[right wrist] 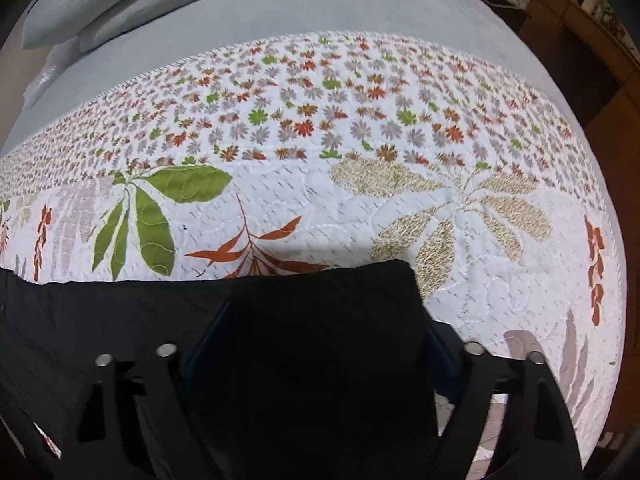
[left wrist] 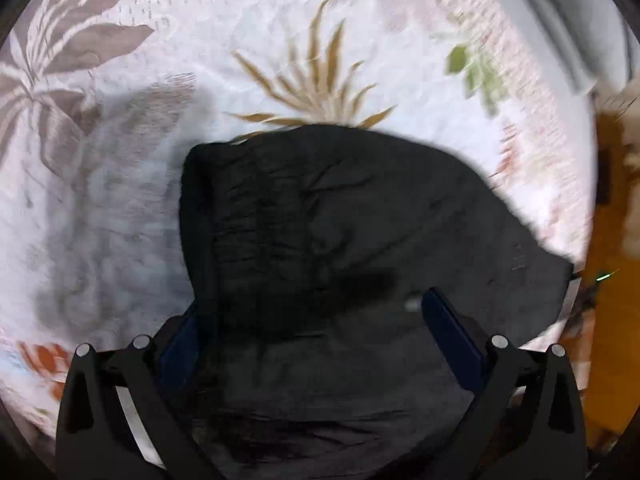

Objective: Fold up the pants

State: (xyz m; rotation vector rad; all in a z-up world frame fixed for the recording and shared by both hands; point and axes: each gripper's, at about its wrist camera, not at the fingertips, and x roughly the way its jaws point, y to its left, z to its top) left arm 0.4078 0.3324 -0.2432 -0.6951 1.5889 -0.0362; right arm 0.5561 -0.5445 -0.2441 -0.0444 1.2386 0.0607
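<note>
Your black pants [left wrist: 320, 240] are soft, matte cloth, creased with fine wrinkles and gathered along one edge into a puckered elastic band; in the left wrist view they heap up in a rounded mound, blurred at the rim. They lie on the quilt [left wrist: 280, 40], and in the right wrist view the pants [right wrist: 100, 320] stretch as a flat dark strip along the quilt's [right wrist: 340, 208] near edge.

Your left gripper [left wrist: 312, 320] has its dark blue fingers [left wrist: 452, 332] spread wide on either side of the bunched cloth, which fills the gap between them; whether they pinch it you cannot tell. Your right gripper [right wrist: 320, 328] shows the same: fingers apart, a squared fold of the pants rising between them, grip unclear.

The quilt is white, stitched in wavy lines, printed with large green, rust and tan leaves and a band of small daisies. Beyond the quilt lies a smooth grey sheet [right wrist: 320, 8] with grey pillows [right wrist: 100, 4]. Wooden furniture [right wrist: 592, 60] stands to the quilt's right.
</note>
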